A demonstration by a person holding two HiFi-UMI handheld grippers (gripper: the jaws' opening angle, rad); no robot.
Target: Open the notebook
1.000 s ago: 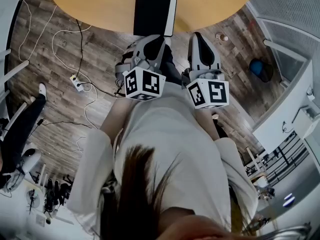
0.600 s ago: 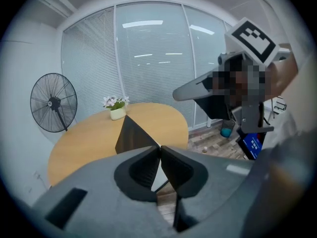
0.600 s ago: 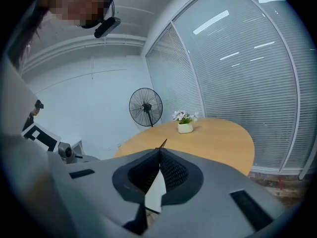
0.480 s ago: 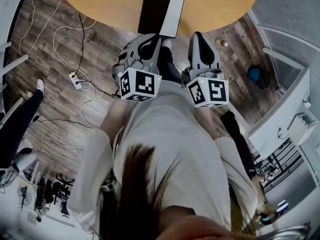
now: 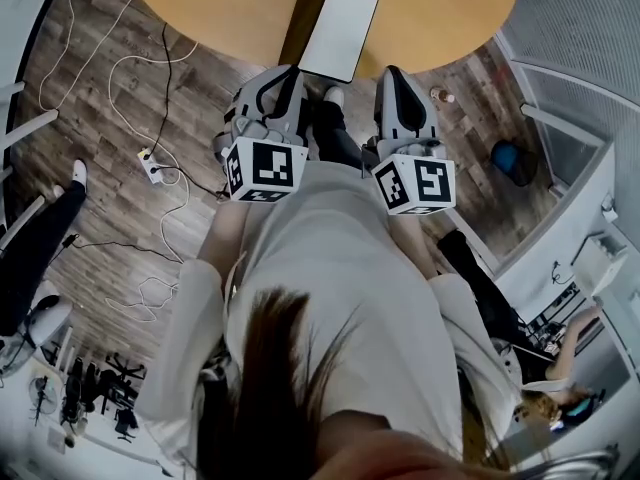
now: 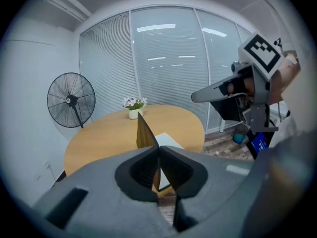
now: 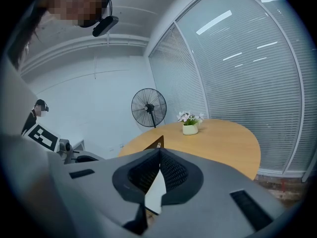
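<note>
The notebook lies at the near edge of the round wooden table [image 5: 220,8]. Its white page [image 5: 340,30] is uncovered. Its dark brown cover [image 5: 303,18] stands almost on edge along the page's left side. My left gripper [image 5: 290,70] reaches to the cover's near end. In the left gripper view the cover [image 6: 144,132] rises out of the jaws [image 6: 158,148], which are closing on it and pinch its edge. My right gripper [image 5: 392,72] hovers just off the table edge, right of the notebook. Its jaws [image 7: 159,150] are shut with nothing held; the white page [image 7: 157,192] shows behind them.
A small pot of white flowers [image 6: 133,111] stands at the table's far side, and a floor fan [image 6: 71,101] stands beyond it. A power strip with white cables [image 5: 155,163] lies on the wood floor at left. Someone's dark leg [image 5: 40,238] is at far left.
The cover has swung up from lying flat over the notebook to standing on edge, baring the white page. My left gripper has shifted left with it. The right gripper has stayed put.
</note>
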